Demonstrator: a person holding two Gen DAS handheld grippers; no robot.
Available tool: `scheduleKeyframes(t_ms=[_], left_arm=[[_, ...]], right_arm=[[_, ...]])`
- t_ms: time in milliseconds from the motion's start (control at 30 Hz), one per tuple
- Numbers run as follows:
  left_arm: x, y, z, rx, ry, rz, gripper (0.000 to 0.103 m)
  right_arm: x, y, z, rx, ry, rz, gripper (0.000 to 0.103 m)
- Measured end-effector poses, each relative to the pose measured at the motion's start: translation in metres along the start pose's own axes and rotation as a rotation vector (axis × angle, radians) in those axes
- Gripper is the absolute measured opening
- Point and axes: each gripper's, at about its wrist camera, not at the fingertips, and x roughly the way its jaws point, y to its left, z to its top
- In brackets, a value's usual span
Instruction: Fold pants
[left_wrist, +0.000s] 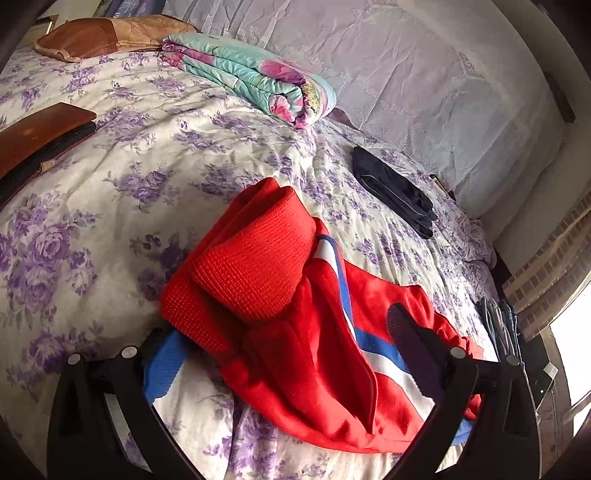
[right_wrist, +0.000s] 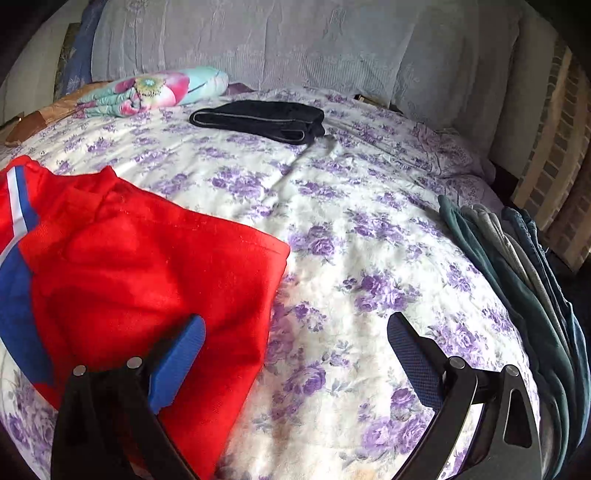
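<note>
- Red pants (left_wrist: 295, 295) with blue-and-white side stripes lie partly folded on the floral bedspread (left_wrist: 92, 229), seen from the left wrist; the left gripper (left_wrist: 280, 354) is spread wide astride them, gripping nothing.
- Right wrist view: the pants (right_wrist: 140, 266) lie near left; the right gripper (right_wrist: 295, 354), fully spread and empty, has one blue pad (right_wrist: 181, 358) over the cloth. Dark folded garment (right_wrist: 258, 120) lies far.

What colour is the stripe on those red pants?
Blue and white stripe on the red pants, clearest in the left wrist view.
</note>
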Motion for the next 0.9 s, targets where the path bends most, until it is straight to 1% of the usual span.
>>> scheduleKeyframes(t_ms=[33,67,100,133,167,200,233,300,367,400,433,500,567,600,667,767,833,900], left_arm=[[-0.001,0.001,0.0,-0.008,-0.012,0.016,0.086],[-0.002,0.004,0.0,-0.021,-0.02,0.04,0.066],[-0.003,0.009,0.002,-0.039,-0.022,0.047,0.058],[-0.004,0.014,0.003,-0.064,-0.02,0.028,0.057],[-0.005,0.018,0.005,-0.078,-0.014,0.007,0.055],[-0.005,0.02,0.006,-0.078,-0.009,0.003,0.051],[-0.006,0.02,0.007,-0.075,-0.009,-0.001,0.05],[-0.008,0.02,0.008,-0.08,-0.012,-0.019,0.039],[-0.013,0.015,0.009,-0.081,-0.031,-0.034,0.034],[-0.018,0.005,0.01,-0.051,-0.047,-0.02,0.033],[-0.022,-0.006,0.011,-0.007,-0.064,0.001,0.033],[-0.031,-0.045,0.011,0.14,-0.111,0.047,0.032],[-0.037,-0.09,0.007,0.294,-0.158,0.065,0.031],[-0.04,-0.113,0.004,0.363,-0.178,0.059,0.031],[-0.04,-0.156,-0.003,0.482,-0.201,0.021,0.031],[-0.029,-0.221,-0.023,0.659,-0.199,-0.049,0.031],[-0.015,-0.257,-0.048,0.769,-0.18,-0.092,0.031],[0.003,-0.286,-0.083,0.875,-0.131,-0.126,0.031]], right_arm=[[0.0,0.002,0.0,-0.008,-0.005,-0.001,0.099],[-0.003,0.003,-0.001,-0.007,-0.018,-0.001,0.099],[-0.008,0.002,-0.002,0.005,-0.046,0.011,0.099],[-0.015,-0.003,-0.005,0.027,-0.083,0.038,0.099],[-0.021,-0.008,-0.006,0.053,-0.11,0.068,0.099],[-0.023,-0.014,-0.007,0.082,-0.122,0.102,0.099],[-0.022,-0.021,-0.008,0.114,-0.118,0.134,0.099],[-0.016,-0.034,-0.008,0.19,-0.099,0.181,0.099],[-0.009,-0.053,-0.012,0.299,-0.087,0.257,0.099],[-0.005,-0.064,-0.015,0.366,-0.085,0.297,0.099],[-0.001,-0.073,-0.019,0.431,-0.083,0.327,0.099],[0.008,-0.091,-0.027,0.555,-0.072,0.378,0.099],[0.016,-0.107,-0.034,0.666,-0.071,0.442,0.099],[0.018,-0.115,-0.038,0.712,-0.086,0.472,0.099],[0.019,-0.126,-0.045,0.786,-0.126,0.513,0.099],[0.018,-0.131,-0.05,0.826,-0.159,0.544,0.099],[0.018,-0.13,-0.049,0.823,-0.163,0.542,0.099],[0.019,-0.13,-0.05,0.824,-0.163,0.542,0.099]])
